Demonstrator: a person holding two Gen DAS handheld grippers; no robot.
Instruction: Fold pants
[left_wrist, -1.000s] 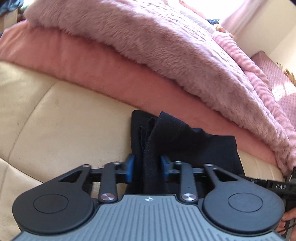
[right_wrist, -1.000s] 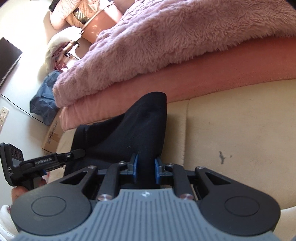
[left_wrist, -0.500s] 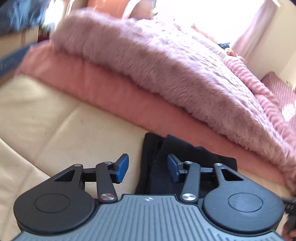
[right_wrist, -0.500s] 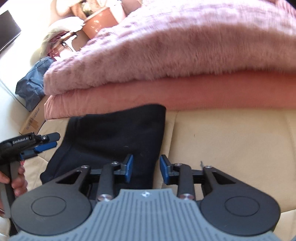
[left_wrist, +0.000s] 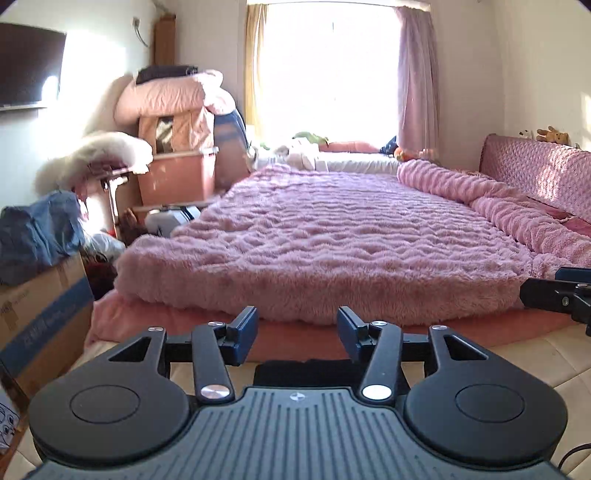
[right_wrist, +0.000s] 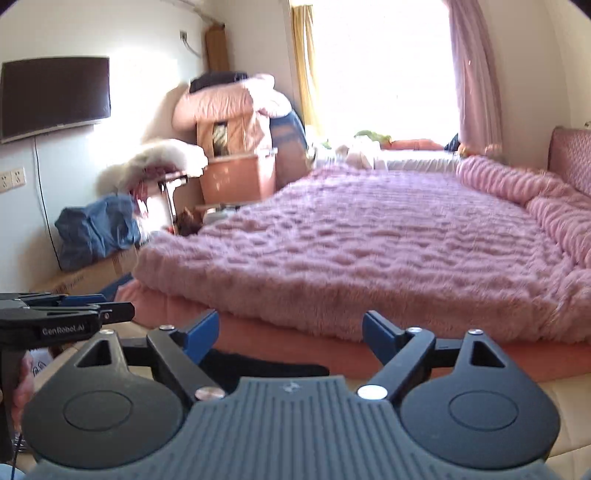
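The black pants (left_wrist: 303, 371) lie folded on the cream surface, mostly hidden below my left gripper; only a dark strip shows. In the right wrist view the pants (right_wrist: 266, 369) show as a dark strip low between the fingers. My left gripper (left_wrist: 297, 334) is open and empty, raised above the pants. My right gripper (right_wrist: 290, 338) is open wide and empty, also raised. The left gripper (right_wrist: 62, 317) shows at the left edge of the right wrist view. The right gripper (left_wrist: 557, 291) shows at the right edge of the left wrist view.
A bed with a fluffy pink blanket (left_wrist: 351, 236) lies straight ahead over a salmon mattress edge (left_wrist: 306, 338). A cardboard box (left_wrist: 40, 314) with blue cloth stands at the left. Piled bedding and a bin (left_wrist: 177, 177) stand at the back left.
Both grippers let go of the pants, opened wider and tilted up and back, so the views now look across the room instead of down at the pants.
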